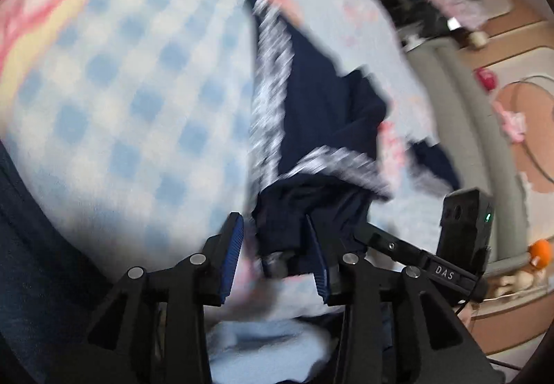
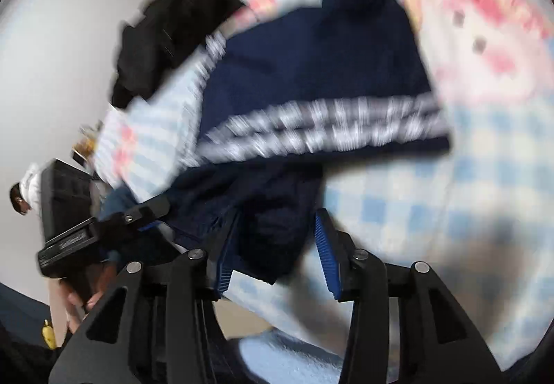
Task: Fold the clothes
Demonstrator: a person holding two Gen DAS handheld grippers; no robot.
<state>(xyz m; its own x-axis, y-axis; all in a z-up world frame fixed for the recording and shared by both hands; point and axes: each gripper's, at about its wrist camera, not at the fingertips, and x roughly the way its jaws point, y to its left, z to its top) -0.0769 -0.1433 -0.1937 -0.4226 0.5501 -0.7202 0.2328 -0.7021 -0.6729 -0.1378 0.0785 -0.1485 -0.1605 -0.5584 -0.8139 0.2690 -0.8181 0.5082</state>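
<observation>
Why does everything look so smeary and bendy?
Left wrist view: the navy garment and checked blanket smear with motion blur, while the left gripper stays sharp. Right wrist view: the white stripes streak; the fisheye lens curves the edges.

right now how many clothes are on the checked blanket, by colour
navy with white striped trim: 1, the navy garment, its edge between both tongs, left and right
black: 1, the black garment at the far edge of the blue checked blanket
total: 2, though blur may hide more
</observation>
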